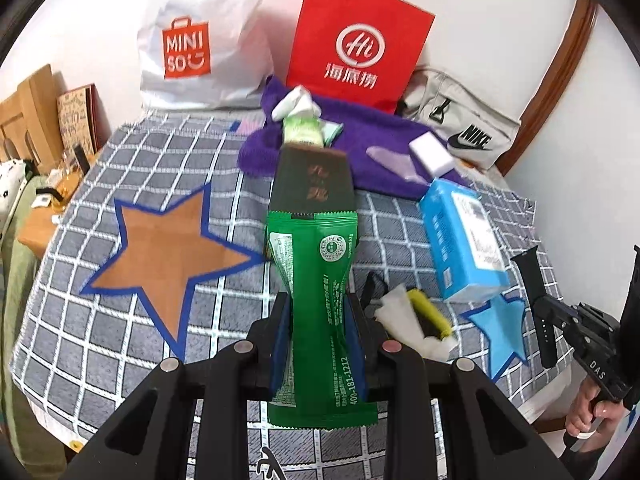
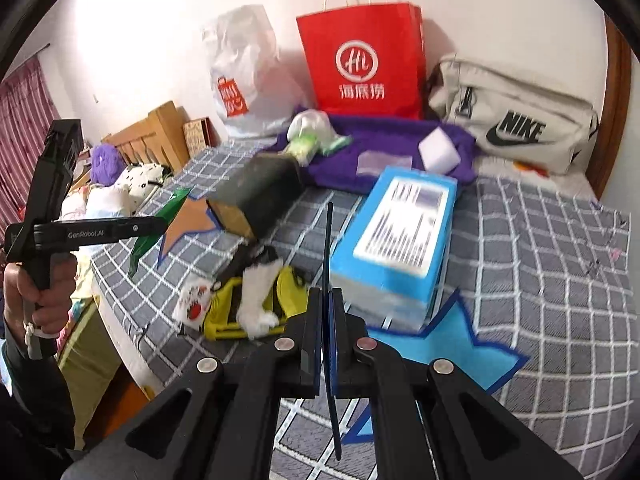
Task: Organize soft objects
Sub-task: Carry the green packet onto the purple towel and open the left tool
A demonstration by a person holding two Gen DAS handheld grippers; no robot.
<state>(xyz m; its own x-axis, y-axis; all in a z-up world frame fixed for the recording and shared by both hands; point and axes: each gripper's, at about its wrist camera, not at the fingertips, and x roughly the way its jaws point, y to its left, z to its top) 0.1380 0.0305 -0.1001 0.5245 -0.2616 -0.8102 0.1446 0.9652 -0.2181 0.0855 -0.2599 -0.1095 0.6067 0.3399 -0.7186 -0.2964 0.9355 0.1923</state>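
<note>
The left gripper (image 1: 318, 320) clamps a green packet (image 1: 316, 300) held above the checked blanket (image 1: 120, 340), its long axis pointing away toward the far bags. The right gripper (image 2: 328, 320) pinches a dark strap (image 2: 330, 280), seen edge-on, its far end hard to make out.

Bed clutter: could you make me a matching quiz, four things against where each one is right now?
Things:
1 green packet
2 black strap
3 white block
4 red paper bag

Places:
A on the purple towel
B standing against the wall
C in the left claw
D in the right claw

Pairs: 1-C, 2-D, 3-A, 4-B
</note>
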